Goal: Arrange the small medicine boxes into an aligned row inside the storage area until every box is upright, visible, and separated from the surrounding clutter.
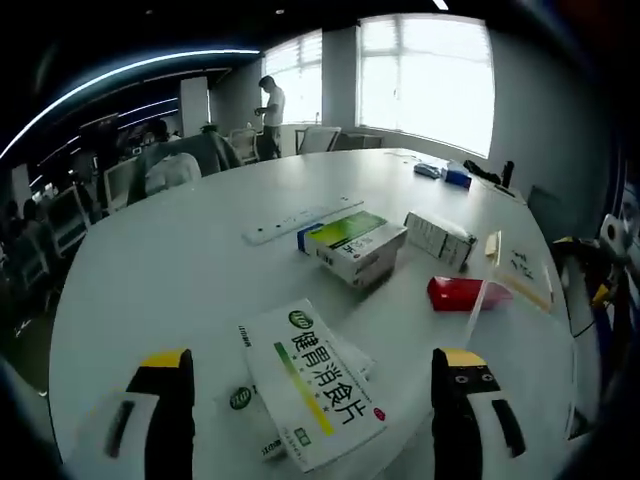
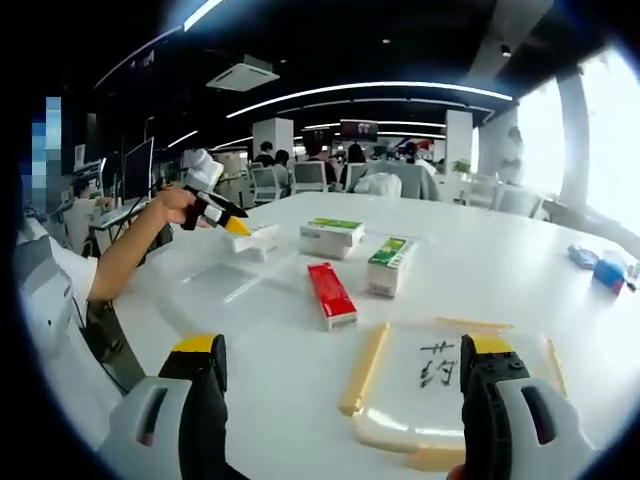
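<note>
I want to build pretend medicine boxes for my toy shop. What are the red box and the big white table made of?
The red box looks like thin printed cardboard: sharp folded edges, flat colour, a slight sheen. The white table has a smooth, hard, faintly glossy top that reflects the window light; probably laminate or painted board, though the pictures cannot settle which.

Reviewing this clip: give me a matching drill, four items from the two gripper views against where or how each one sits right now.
Items
1. red box
2. white box with green Chinese lettering
3. white tray with tan rim
4. left gripper

Descriptions
A. open, jaws either side of a box
B. flat on the table beside the tray
C. lies between the left gripper's jaws
D. has black handwriting inside

Pairs: 1-B, 2-C, 3-D, 4-A
</note>
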### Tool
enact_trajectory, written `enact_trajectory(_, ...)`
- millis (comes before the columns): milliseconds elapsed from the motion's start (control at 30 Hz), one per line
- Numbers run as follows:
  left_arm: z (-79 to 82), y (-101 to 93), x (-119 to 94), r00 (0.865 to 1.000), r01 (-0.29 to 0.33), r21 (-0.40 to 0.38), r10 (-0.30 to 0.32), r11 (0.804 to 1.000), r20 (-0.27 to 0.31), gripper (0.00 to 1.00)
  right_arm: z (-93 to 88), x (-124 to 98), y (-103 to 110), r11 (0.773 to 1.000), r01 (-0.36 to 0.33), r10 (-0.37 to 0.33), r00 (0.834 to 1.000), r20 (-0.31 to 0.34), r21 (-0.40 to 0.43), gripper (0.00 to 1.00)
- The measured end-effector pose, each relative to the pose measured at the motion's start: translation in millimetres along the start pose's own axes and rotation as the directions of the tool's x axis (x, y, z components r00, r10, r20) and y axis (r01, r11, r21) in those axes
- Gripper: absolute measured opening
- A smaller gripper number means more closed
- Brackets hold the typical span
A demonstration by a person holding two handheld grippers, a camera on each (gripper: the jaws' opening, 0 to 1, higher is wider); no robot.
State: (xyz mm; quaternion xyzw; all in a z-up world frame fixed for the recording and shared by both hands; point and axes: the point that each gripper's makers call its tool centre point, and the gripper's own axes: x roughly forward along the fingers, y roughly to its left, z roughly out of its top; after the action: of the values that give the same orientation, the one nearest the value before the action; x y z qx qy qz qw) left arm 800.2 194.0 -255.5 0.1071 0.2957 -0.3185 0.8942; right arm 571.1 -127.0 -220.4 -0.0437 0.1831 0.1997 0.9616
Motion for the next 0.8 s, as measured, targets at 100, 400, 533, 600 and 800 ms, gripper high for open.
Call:
enact_trajectory(100, -2.4, 4.5, 1, 1.000, -0.015, -0.004, 0.015, 1.000, -0.002, 0.98, -3.0, 0, 4, 1.000, -0.015, 0.015, 1.000, 0.000, 0.011, 0.95)
enact_trajectory(400, -12.5, 22.0, 8, 0.999, -0.038, -0.056, 0.037, 0.998, -0.022, 0.98, -1.4, -2, 1, 1.000, 0.000, 0.000, 1.000, 0.004, 0.018, 0.95)
enact_trajectory(533, -10.6, 21.5, 9, 0.999, -0.038, -0.057, 0.037, 0.998, -0.016, 0.99, -0.5, -4, 2, 1.000, 0.002, -0.002, 1.000, 0.007, 0.013, 0.95)
enact_trajectory(600, -10.7, 22.7, 10, 0.999, -0.036, -0.064, 0.035, 0.997, -0.018, 0.99, -2.7, -4, 2, 1.000, 0.005, -0.005, 1.000, 0.009, 0.020, 0.95)
enact_trajectory(800, -11.0, 24.2, 7, 0.999, -0.041, -0.055, 0.040, 0.998, -0.025, 0.96, -7.2, -6, 1, 1.000, 0.006, -0.006, 1.000, -0.005, 0.020, 0.95)
